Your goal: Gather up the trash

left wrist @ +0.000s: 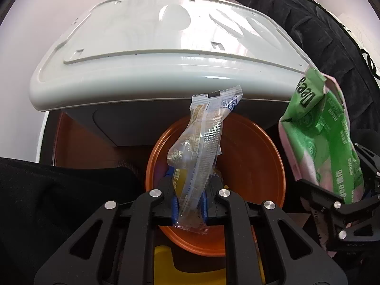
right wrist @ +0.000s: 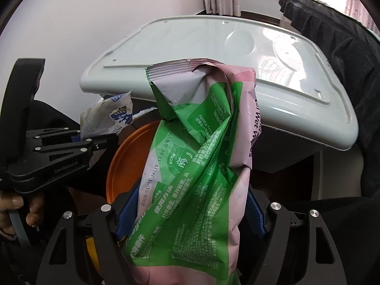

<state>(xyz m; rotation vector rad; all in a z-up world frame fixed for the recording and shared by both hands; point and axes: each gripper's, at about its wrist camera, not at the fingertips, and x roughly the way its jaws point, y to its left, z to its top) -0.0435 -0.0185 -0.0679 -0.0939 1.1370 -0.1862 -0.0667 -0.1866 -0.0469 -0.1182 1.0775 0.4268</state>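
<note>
The left gripper, marked "GenRobot.AI" on its side in the right wrist view, pinches a clear crinkled snack wrapper with blue print between its blue pads; the wrapper hangs over the round orange bin, under the raised pale grey lid; the right gripper clamps a green-and-pink wet wipes pack, dated "2026/01/21", above the bin's right rim.

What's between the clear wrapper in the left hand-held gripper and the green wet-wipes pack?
Only the orange bowl behind; clear wrapper and wet-wipes pack hang apart, per left wrist view.
</note>
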